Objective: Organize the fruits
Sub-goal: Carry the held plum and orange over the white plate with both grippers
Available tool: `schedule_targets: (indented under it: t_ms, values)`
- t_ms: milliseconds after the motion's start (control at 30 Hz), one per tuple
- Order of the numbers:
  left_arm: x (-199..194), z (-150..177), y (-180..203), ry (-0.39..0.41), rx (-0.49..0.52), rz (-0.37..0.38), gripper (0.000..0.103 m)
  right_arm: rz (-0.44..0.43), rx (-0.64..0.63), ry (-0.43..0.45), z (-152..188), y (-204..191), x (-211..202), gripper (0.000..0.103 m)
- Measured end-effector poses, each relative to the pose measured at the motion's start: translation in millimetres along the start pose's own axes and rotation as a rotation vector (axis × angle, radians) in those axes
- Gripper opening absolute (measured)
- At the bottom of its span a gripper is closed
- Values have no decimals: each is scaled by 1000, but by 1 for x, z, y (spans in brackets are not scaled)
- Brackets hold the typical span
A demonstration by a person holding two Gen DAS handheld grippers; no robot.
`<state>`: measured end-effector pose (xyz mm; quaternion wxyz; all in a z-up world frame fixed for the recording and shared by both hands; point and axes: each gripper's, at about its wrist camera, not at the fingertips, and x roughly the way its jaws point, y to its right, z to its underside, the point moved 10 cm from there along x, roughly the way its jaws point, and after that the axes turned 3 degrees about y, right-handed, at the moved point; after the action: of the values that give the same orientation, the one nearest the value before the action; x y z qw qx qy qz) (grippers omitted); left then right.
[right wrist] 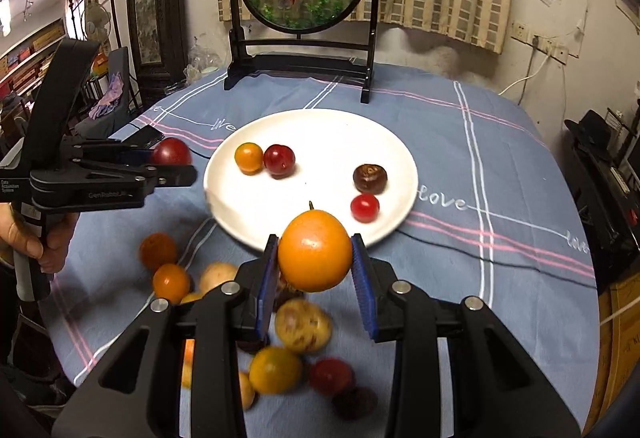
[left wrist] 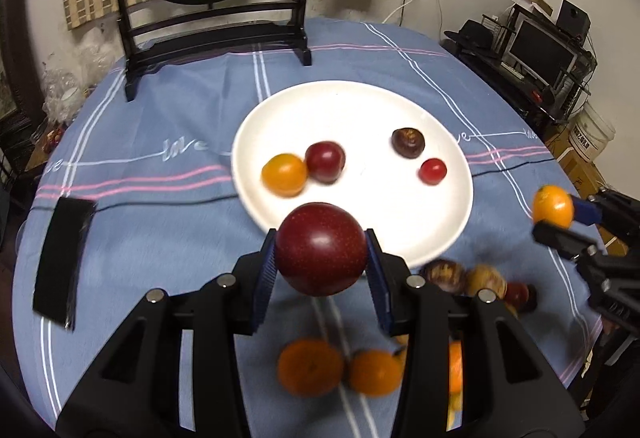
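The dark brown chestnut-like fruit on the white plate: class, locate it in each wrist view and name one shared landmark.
Left wrist: dark brown fruit, right half of the white plate, above a small red fruit.
Right wrist, also right half.
Shared landmark: that small red fruit.

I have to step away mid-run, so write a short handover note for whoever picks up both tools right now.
Left tool: shut on a dark red plum, held above the near rim of the white plate.
Right tool: shut on an orange fruit, also at the plate's near edge.
Done: four fruits on the plate: yellow-orange, red, dark brown, small red.
Left: set down both held fruits, then move the loose pile on the tablecloth.
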<state>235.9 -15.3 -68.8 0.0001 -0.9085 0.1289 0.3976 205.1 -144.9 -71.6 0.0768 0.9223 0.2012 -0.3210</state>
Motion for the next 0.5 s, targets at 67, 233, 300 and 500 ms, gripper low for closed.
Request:
schedule_targets:
  t_ms: [67,233,300,500]
  values:
    - [16,-3,5,-24,3,6,42,-10,-7,-25,-5,-1,17,36]
    - [49,-4,9,-78,-5,18,42,-26,-21,-78,-8,-1,49,35]
    - [58,-4,6,-92,-16,14,42,-33,-26,-95,-9,0,59,35]
    - [83,-2,-4,-143,-52,11,43,-49,-21,-129,-10,3,88,35]
